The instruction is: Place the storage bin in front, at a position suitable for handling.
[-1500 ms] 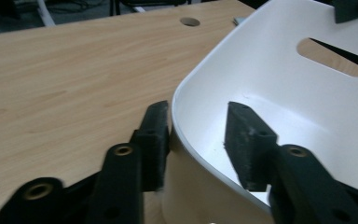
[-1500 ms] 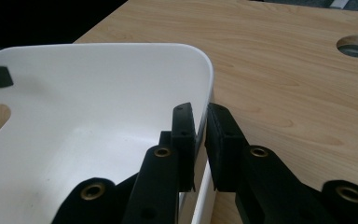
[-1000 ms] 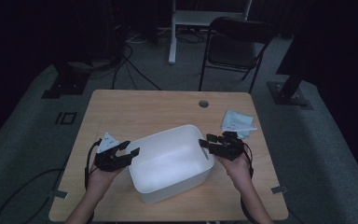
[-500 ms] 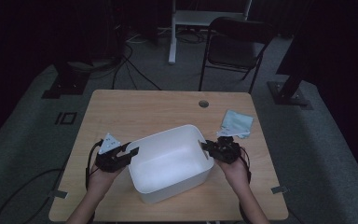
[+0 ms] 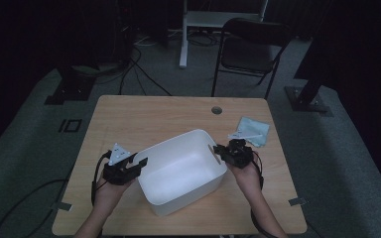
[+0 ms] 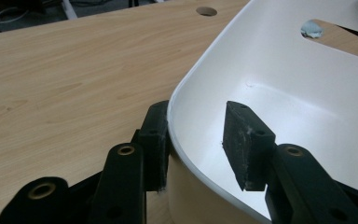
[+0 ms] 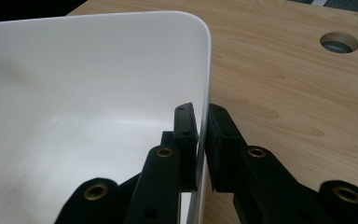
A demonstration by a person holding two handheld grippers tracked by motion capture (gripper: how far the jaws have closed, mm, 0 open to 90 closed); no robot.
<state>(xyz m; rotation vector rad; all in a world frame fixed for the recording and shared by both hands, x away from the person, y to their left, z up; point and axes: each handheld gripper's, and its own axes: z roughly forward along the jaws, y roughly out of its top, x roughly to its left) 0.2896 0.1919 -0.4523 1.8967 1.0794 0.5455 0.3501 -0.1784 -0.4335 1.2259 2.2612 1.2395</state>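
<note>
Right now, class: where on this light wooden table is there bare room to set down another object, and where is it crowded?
The widest bare patch of the light wooden table lies behind the white plastic tub, running to the round cable hole. A narrow strip is free along the near edge. The right side is crowded by the pale blue cloth and the right gripper; the left gripper takes the tub's other side.

The white plastic bin (image 5: pixel 181 171) I am working on sits upright on the wooden table, slightly nearer my edge and turned at an angle to the table's sides. It is a rectangular tub with rounded corners, smooth walls and a thin rolled rim. Its inside is bare and glossy. A slot-shaped handle cutout (image 6: pixel 338 38) pierces the end wall toward my right. My one pair of jaws clamps that end's wall; the opposite rim stands between my other jaws.
</note>
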